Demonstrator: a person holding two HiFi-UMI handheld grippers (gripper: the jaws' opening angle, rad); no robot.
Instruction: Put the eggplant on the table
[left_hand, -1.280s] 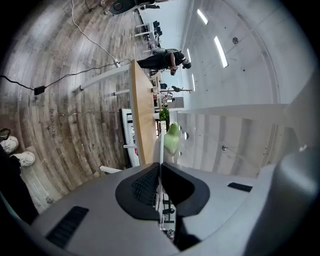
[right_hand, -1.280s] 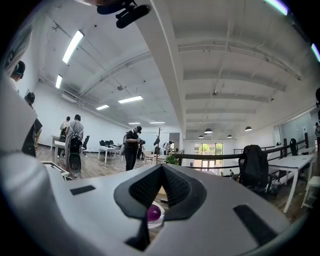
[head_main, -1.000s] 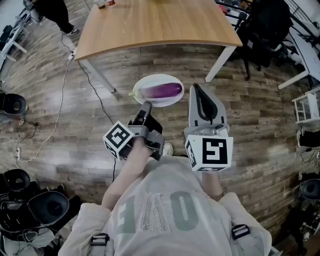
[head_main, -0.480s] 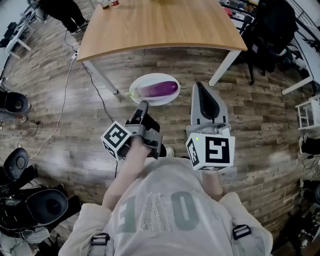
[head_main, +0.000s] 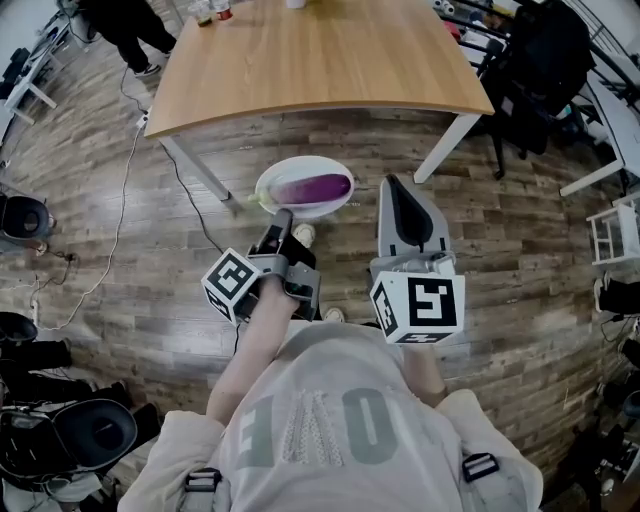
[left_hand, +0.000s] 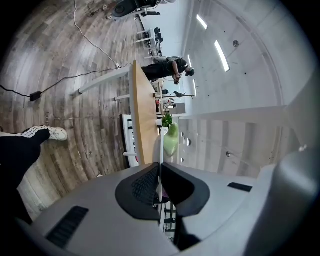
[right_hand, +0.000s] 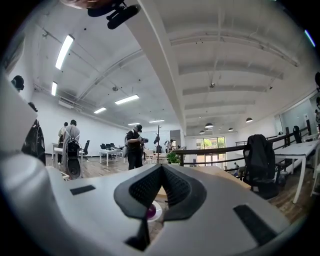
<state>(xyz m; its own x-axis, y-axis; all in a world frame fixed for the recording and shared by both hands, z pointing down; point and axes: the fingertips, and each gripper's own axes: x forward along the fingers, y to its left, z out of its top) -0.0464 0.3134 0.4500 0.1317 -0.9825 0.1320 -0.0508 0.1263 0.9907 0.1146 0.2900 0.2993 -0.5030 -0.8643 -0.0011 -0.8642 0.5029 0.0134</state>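
Room: wood-plank floor (head_main: 120, 250) is seen from above, and a wooden table (head_main: 320, 60) is set ahead of both grippers, beyond their tips.
Far left: a loose cable (head_main: 118, 230) is laid across the floor, well to the left of the left gripper.
Left gripper (head_main: 283, 216): it is pointed towards the table, and its jaws are clamped on the near rim of a white plate (head_main: 300, 162). In the left gripper view the rim is seen as a thin white edge pinched between the pads.
Plate: it is held out just ahead of the left gripper's tips, over the floor and short of the table's near edge.
Eggplant (head_main: 312, 188): the purple fruit is laid lengthwise across the plate, just beyond the left gripper's tips and ahead-left of the right gripper. It is not on the table.
Right gripper (head_main: 392, 182): its jaws are brought together with nothing between them. It is held just beside the plate's right edge, and contact cannot be made out. In the right gripper view the plate and eggplant are glimpsed below the closed pads.
Far right: a black garment (head_main: 540, 60) is draped over a chair, well to the right of the right gripper.
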